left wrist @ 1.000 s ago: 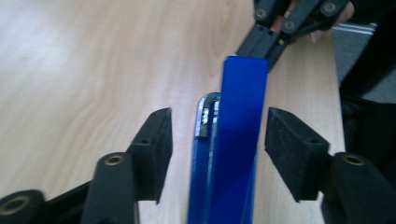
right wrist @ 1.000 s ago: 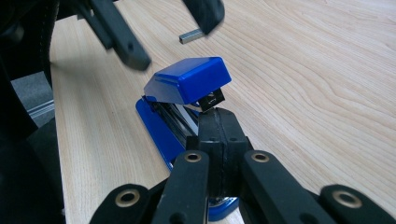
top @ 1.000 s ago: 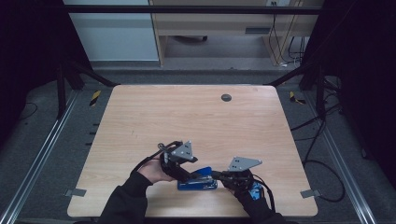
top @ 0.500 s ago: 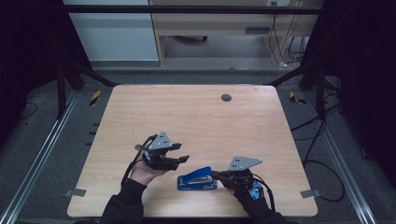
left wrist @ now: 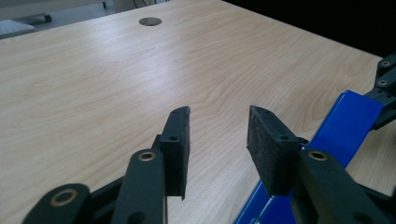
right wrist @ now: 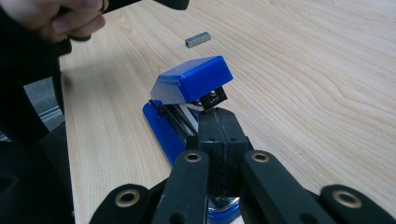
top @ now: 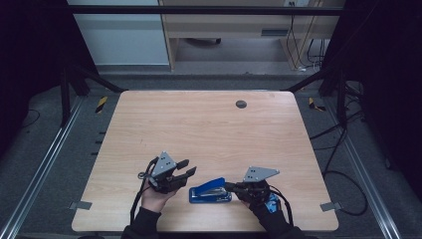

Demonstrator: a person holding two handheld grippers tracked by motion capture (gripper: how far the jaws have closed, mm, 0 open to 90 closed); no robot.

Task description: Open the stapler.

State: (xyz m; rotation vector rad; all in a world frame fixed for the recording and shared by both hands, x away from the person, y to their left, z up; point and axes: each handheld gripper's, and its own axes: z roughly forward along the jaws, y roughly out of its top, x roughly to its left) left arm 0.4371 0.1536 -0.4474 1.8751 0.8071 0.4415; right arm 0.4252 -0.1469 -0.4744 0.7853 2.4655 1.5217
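Pale wood-grain laminate covers the square table (top: 209, 129), which stands on a grey floor with a desk and cables beyond it; a round dark grommet hole (top: 241, 104) sits near the far edge.

At the left, the left gripper (top: 185, 168) hangs just above the near part of the tabletop, its two black padded jaws parted with nothing between them. A small grey metal strip of staples (right wrist: 197, 39) lies on the wood near that hand, apart from everything else.

Just to its right, near the front edge, sits the blue plastic-and-metal desk stapler (top: 211, 190), its top arm swung up off the base so the shiny magazine rail shows. The right gripper (right wrist: 217, 116) has its jaws pressed together at the stapler's rear end; they appear to pinch a part of the mechanism there, though what exactly is clamped is hard to tell.

The stapler likely handles as a rigid, moderately weighty object with smooth, somewhat slippery painted faces and a hinge that lets the arm flop. A firm hold probably belongs across the flat sides of the base, leaving the lid free. The staple strip looks light and brittle, best pinched gently along its long sides.
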